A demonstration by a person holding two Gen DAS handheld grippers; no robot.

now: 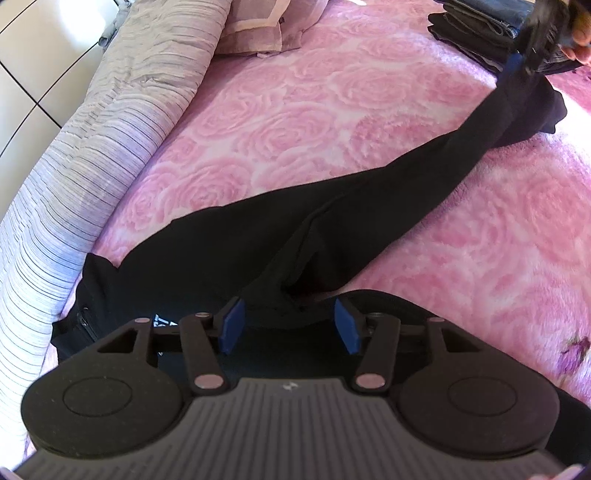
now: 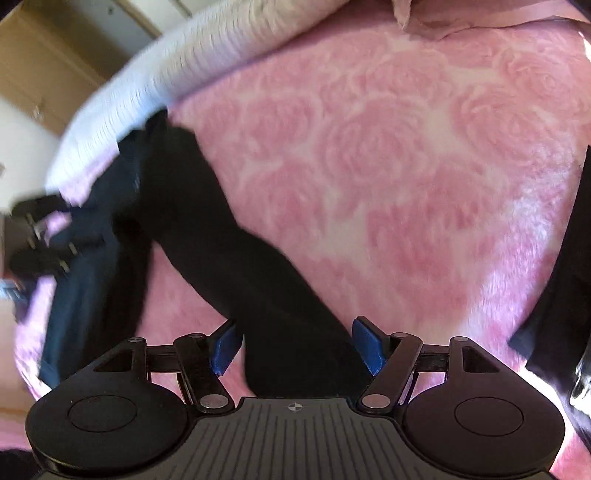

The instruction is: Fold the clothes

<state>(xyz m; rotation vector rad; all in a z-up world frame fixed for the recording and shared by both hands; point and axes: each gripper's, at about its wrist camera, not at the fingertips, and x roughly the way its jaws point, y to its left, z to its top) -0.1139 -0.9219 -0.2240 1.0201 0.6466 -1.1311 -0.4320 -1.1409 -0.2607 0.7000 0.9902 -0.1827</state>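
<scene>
The black trousers (image 1: 236, 251) lie stretched lengthwise across the pink rose-patterned blanket (image 1: 295, 122), waist end near the left gripper (image 1: 290, 325) and leg end drawn up toward the right gripper (image 1: 528, 55), which appears at the top right of the left wrist view. The garment is laid out long and narrow, the legs seemingly one over the other (a single lengthwise fold is my reading, though the dark cloth hides the seams); no crosswise fold shows. The left gripper stands with its blue pads apart over the waist, clasping nothing. In its own view the right gripper (image 2: 295, 349) also has its pads spread, with the leg cloth passing between them; whether the pads bear on the cloth cannot be told, the picture being motion-blurred. A stack of dark folded garments (image 1: 480, 29) sits at the far right of the bed, a judgement that some pieces are already done. A striped grey bolster (image 1: 74, 177) lines the edge, with a pinkish folded item (image 1: 255, 29) beyond. Judged remaining: the crosswise folding of this pair and its placing on the stack
</scene>
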